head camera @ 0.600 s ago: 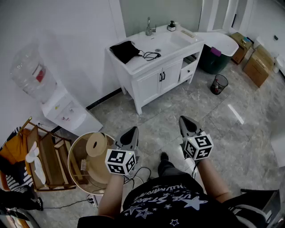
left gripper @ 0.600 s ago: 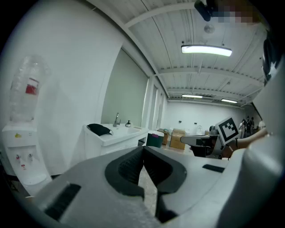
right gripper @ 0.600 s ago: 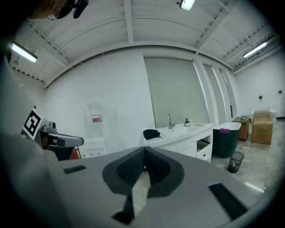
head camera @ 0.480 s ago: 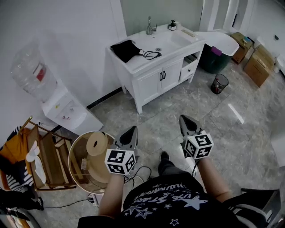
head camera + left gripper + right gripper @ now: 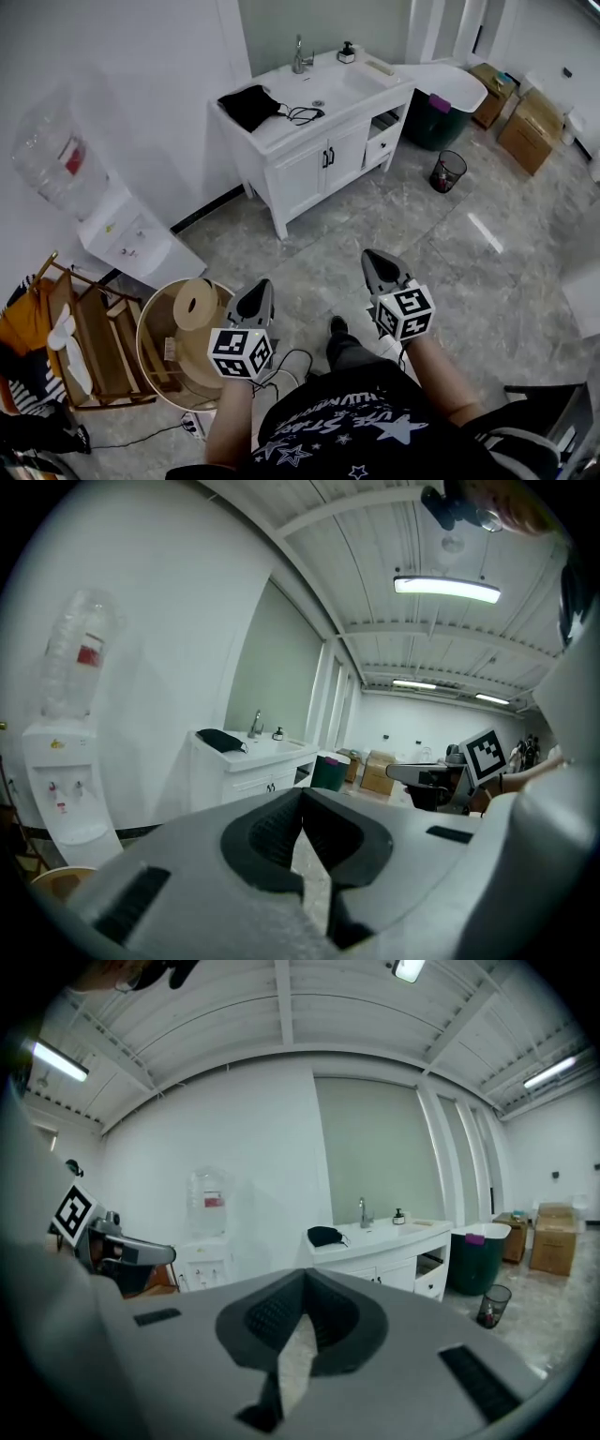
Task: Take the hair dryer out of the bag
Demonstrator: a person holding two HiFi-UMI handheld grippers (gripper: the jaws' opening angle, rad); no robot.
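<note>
A black bag (image 5: 249, 105) lies on the left end of the white vanity counter (image 5: 347, 89), far ahead across the floor, with a black cord (image 5: 302, 114) coiled beside it. The hair dryer itself is not visible. My left gripper (image 5: 258, 289) and right gripper (image 5: 370, 255) are held side by side in front of the person's body, well short of the vanity. Both are shut with nothing between the jaws. The left gripper view shows its shut jaws (image 5: 302, 794) and the bag (image 5: 220, 740) in the distance. The right gripper view shows the same: jaws (image 5: 305, 1277), bag (image 5: 324, 1236).
A water dispenser (image 5: 112, 225) stands at the left wall. Near my left side are a round wooden stand (image 5: 159, 323) bearing a roll and a wooden rack (image 5: 94, 347). Right of the vanity are a green bin (image 5: 433, 117), a wire wastebasket (image 5: 442, 171) and cardboard boxes (image 5: 525, 131).
The head view has shifted: the vanity sits a little higher and further left in the picture, and both grippers sit lower. Both jaws stay shut.
</note>
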